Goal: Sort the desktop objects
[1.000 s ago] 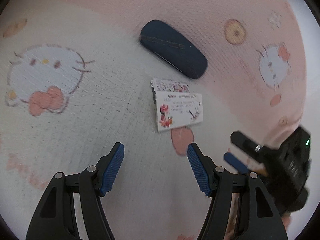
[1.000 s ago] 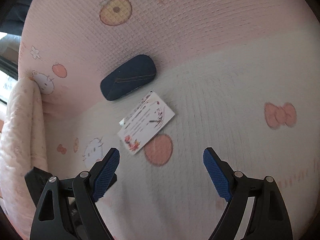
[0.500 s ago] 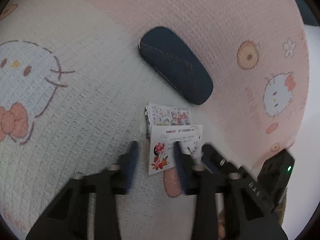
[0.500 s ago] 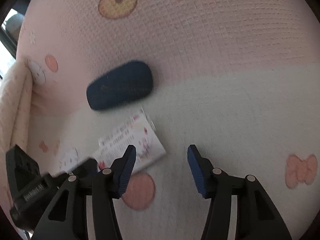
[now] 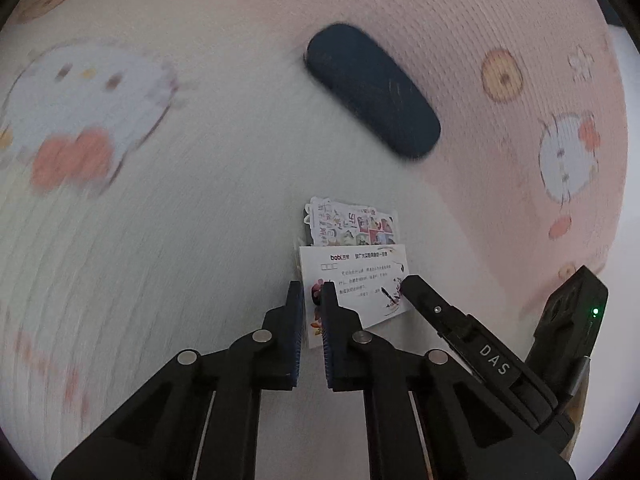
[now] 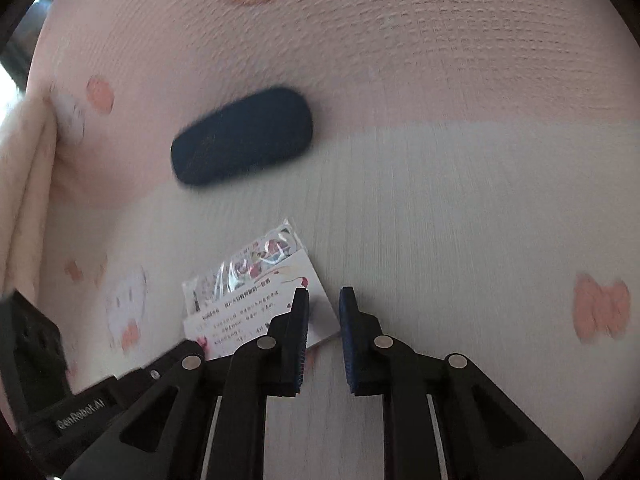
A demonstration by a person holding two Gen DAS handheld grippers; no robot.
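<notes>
On the cream half of the cartoon-print cloth (image 5: 168,240) lies my target: a white printed card (image 5: 360,280) with a glossy sticker sheet (image 5: 352,226) tucked under its far edge. Both my tongs are down at that card.

From the left wrist camera, my left gripper (image 5: 311,292) has its blue-padded jaws drawn in to a narrow slit, and the card's left edge sits right in that slit — the pads look to be pinching it, though the near corner is hidden behind the jaw, so I read this as a grasp with some caution. The card's lower left corner seems lifted off the cloth.

From the right wrist camera, my right gripper (image 6: 324,300) is also nearly closed, with a slightly wider gap. Its left finger lies over the card's (image 6: 256,312) right-hand corner, while the right finger stands on bare cloth (image 6: 460,220) just beside the edge. Whether it truly clamps the corner I cannot tell. The sticker sheet (image 6: 256,260) shows beyond the card here too.

A dark blue oval case (image 5: 372,92) rests well beyond the card — straddling the line where cream meets pink — untouched by either tool. It appears blurred (image 6: 242,136) in the right view.
</notes>
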